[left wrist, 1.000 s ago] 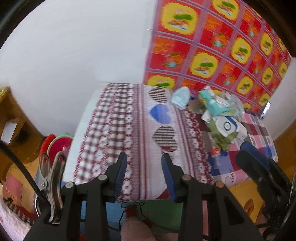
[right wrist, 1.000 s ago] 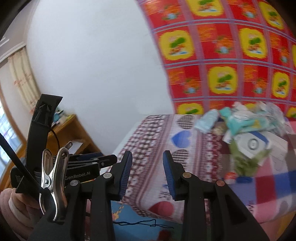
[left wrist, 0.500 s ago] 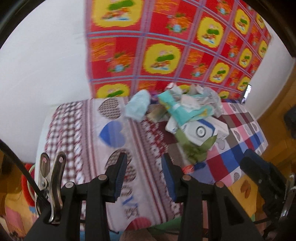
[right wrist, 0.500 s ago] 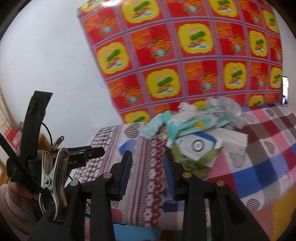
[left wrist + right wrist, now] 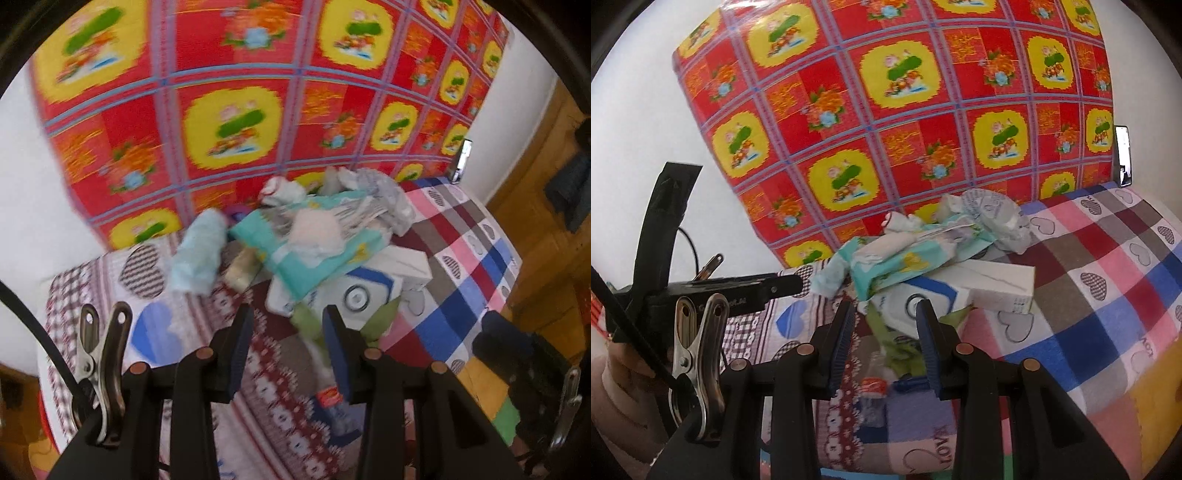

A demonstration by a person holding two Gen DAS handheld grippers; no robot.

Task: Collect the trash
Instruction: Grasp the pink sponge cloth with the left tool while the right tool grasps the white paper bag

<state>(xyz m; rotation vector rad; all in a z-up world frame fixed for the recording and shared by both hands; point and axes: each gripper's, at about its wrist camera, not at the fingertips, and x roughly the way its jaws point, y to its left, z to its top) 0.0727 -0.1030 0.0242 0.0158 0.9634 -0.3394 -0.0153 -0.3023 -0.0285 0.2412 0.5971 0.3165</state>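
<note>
Mostly this trash pile [image 5: 934,254] looks light and floppy to me: a teal wrapper [image 5: 897,266], crumpled white plastic [image 5: 993,218], a pale blue wad [image 5: 199,254] and green scraps [image 5: 905,350]. I expect those to crush and slide, so I judge a pinch on a bunched fold safer than a flat face. Stiffer pieces sit underneath: a white box [image 5: 1001,284] and a white-and-blue carton [image 5: 923,299], best taken across a narrow edge. A small clear bottle [image 5: 873,387] lies apart, close to the bed's near edge; I guess it is slick and will roll.

Everything rests on the bedspread [image 5: 1108,280], heaped toward the back edge by the red-and-yellow wall cloth [image 5: 886,110].

Both the left gripper [image 5: 288,347] and right gripper [image 5: 886,343] have jaws parted and hold nothing. From each, the heap lies ahead beyond the fingertips, not touched.
</note>
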